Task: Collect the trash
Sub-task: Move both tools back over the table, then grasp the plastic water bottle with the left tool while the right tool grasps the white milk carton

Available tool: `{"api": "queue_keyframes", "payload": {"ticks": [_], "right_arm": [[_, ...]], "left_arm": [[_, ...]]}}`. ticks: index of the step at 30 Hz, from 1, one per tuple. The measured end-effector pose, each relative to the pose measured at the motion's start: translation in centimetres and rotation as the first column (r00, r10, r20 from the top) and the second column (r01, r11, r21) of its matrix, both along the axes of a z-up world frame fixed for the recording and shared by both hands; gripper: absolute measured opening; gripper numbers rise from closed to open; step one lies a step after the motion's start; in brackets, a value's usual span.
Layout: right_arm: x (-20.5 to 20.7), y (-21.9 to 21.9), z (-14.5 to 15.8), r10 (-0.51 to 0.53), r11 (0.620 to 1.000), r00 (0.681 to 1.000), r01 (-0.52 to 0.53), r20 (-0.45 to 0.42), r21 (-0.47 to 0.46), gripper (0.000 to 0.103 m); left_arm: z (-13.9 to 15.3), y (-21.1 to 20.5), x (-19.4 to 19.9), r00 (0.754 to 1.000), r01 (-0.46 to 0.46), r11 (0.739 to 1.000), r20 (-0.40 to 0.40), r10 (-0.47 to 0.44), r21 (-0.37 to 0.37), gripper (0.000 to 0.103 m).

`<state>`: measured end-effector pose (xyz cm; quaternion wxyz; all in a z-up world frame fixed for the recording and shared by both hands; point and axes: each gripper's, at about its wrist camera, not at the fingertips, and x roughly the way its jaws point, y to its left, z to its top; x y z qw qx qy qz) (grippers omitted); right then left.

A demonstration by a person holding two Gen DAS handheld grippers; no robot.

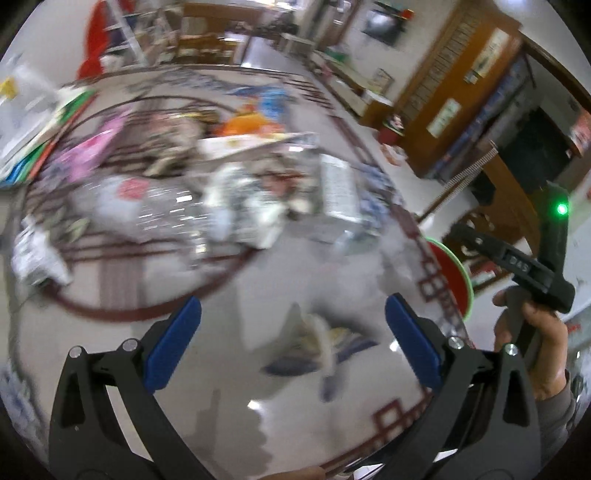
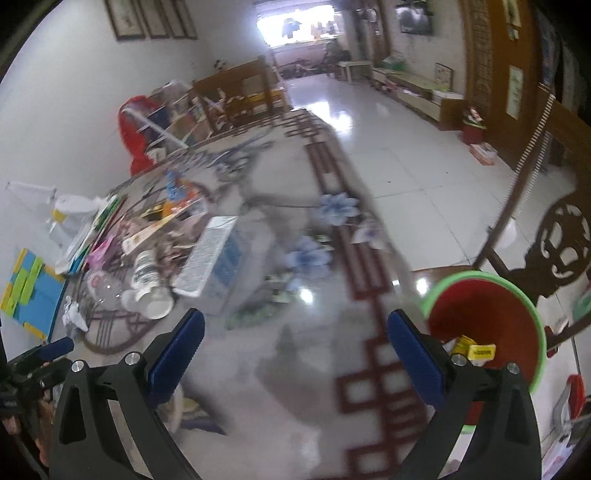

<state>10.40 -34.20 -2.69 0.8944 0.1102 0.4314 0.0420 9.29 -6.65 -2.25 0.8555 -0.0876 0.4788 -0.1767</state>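
While blurred by motion | left gripper [image 1: 293,321] wide, empty, above wrapper [image 1: 321,350] lower centre | right gripper [image 2: 295,332] wide, empty | bin [image 2: 491,325] lower right, touching right finger | litter pile [image 2: 166,254] left

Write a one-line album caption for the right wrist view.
Open hand-held gripper over a littered table, beside a red bin.

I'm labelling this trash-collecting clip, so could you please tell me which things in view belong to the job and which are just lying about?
Belongs to the job:
- red bin with green rim
- crumpled wrapper between the left gripper's open jaws
- litter pile on the table
- right gripper, jaws open

Just lying about:
- carved wooden chair
- framed pictures
- tiled floor
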Motion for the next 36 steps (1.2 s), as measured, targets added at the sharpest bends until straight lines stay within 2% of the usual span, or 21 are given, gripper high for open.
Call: {"api": "queue_keyframes", "payload": {"ticks": [5,9,11,19,23,26,32,36], "right_arm": [[1.5,3.3,-0.1,0.04,0.999,0.999,-0.04,-0.006,-0.013,0.095],[2.6,5.1,-0.4,0.055,0.998,0.998,-0.055,-0.018,-0.011,0.095],[3.1,5.9,-0.7,0.063,0.998,0.998,-0.064,-0.026,-0.017,0.095],[6.0,8.6,-1.8,0.103,0.992,0.992,-0.108,-0.069,-0.063,0.095],[7.4,9.3,-2.2,0.113,0.991,0.99,-0.119,-0.083,-0.069,0.095],[8.4,9.3,-2.6,0.103,0.994,0.99,-0.106,-0.096,-0.035,0.095],[10.3,10.2,-3.5,0.1,0.993,0.989,-0.107,-0.111,-0.057,0.092],[11.6,10.4,-4.4,0.088,0.994,0.987,-0.095,-0.136,-0.045,0.087]], "left_arm": [[-0.3,5.3,0.9,0.99,-0.139,0.99,-0.021,0.139,-0.018,0.098],[-0.6,8.0,2.1,0.973,-0.228,0.972,-0.044,0.226,-0.059,0.098],[-0.8,8.6,2.9,0.962,-0.27,0.961,-0.054,0.267,-0.052,0.098],[-2.0,9.8,6.3,0.92,-0.385,0.918,-0.117,0.374,-0.093,0.098],[-2.6,10.0,8.1,0.883,-0.464,0.881,-0.13,0.452,-0.089,0.098],[-3.4,10.0,9.1,0.857,-0.507,0.858,-0.154,0.492,-0.085,0.098],[-5.1,9.8,10.5,0.802,-0.585,0.81,-0.179,0.57,-0.04,0.098],[-6.3,9.2,11.3,0.791,-0.595,0.804,-0.173,0.586,0.005,0.098]]}}
